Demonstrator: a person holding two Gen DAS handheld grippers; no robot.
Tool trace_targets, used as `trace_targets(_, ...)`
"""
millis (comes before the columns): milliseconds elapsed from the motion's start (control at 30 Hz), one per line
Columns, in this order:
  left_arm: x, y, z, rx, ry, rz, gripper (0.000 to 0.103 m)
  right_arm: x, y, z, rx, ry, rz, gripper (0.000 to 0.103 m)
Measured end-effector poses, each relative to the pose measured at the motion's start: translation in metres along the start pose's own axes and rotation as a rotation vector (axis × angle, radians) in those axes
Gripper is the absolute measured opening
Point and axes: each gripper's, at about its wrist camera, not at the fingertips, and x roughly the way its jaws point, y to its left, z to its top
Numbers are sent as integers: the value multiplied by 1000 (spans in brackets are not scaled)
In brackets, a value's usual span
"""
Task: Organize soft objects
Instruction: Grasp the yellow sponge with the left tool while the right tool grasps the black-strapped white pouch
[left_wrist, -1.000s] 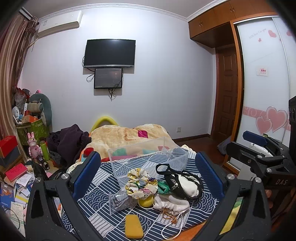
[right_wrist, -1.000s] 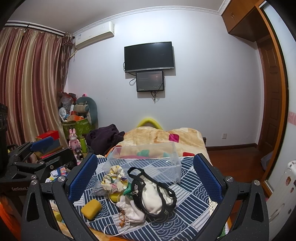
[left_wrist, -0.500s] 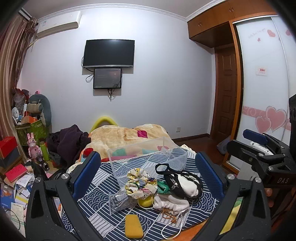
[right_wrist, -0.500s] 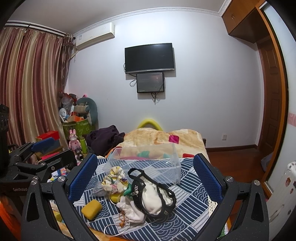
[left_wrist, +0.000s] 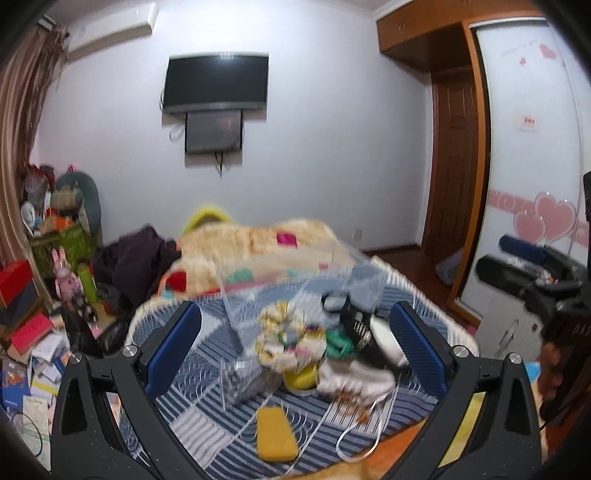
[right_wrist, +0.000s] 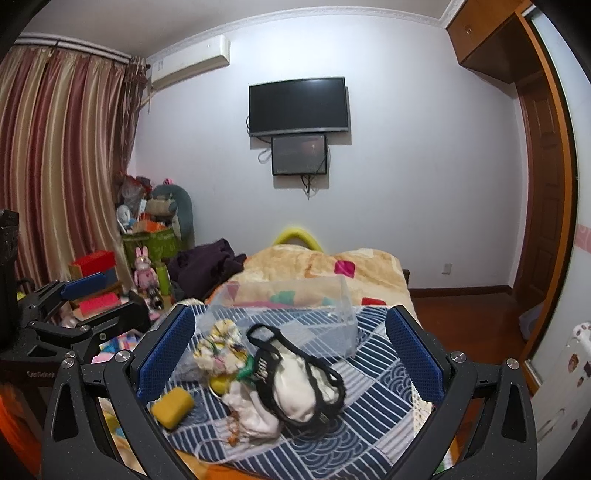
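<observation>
Both grippers, left (left_wrist: 295, 341) and right (right_wrist: 291, 341), gape wide and empty; they've dipped closer to the soft pile (right_wrist: 284, 376) beside the clear bin (right_wrist: 295, 314) on the blue cloth (right_wrist: 373, 398)

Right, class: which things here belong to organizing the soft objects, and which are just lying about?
Belongs to the job:
clear plastic bin
yellow sponge
floral scrunchie
black-trimmed white bag
white drawstring pouch

Just lying about:
wall TV
pink rabbit toy
red box
</observation>
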Motion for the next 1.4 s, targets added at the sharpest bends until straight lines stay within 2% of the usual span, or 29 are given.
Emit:
trace_targets(267, 46, 23, -51, -27, 223, 17, 103, 38, -24, -35, 18, 167, -12, 99)
trace_targets(400, 64, 31, -75, -48, 312, 20, 102, 59, -34, -51, 67, 249, 19, 97)
trace_targets(533, 79, 33, -92, -62, 395, 6, 85, 74, -37, -63, 109, 305, 67, 97)
trace_targets(633, 86, 33, -100, -69, 432, -7, 78, 86, -33, -70, 109, 341, 86, 97)
trace_targets(700, 89, 33, -104, -71, 446, -19, 68, 94, -31, -73, 110, 362, 88, 97)
trace_targets(767, 92, 32, -108, -73, 464, -36, 50, 102, -30, -76, 112, 384, 88, 97)
trace_targets(833, 94, 34, -111, -81, 483, -62, 40, 105, -31, -79, 120, 402, 79, 97)
trace_targets(867, 94, 34, -111, -85, 485, -69, 40, 106, -33, -80, 128, 407, 80, 97)
trace_targets(967, 88, 34, -107, -91, 466, -86, 36, 106, -35, -82, 152, 409, 87, 80)
trace_targets(1067, 82, 33, -98, -91, 435, -91, 36, 102, -37, -78, 159, 396, 91, 59)
trace_targets(1100, 79, 33, -94, -91, 424, -93, 36, 100, -38, -77, 152, 396, 83, 47)
trace_targets(1167, 74, 31, -85, -91, 397, -97, 36, 101, -39, -75, 155, 400, 86, 39)
trace_targets(1200, 70, 30, -79, -90, 377, -99, 36, 102, -40, -75, 153, 404, 75, 28)
trace_targets(1233, 68, 30, -74, -89, 362, -100, 36, 102, -41, -75, 157, 410, 75, 23)
trace_targets(1400, 63, 34, -43, -87, 269, -92, 36, 96, -50, -70, 191, 373, 89, 14)
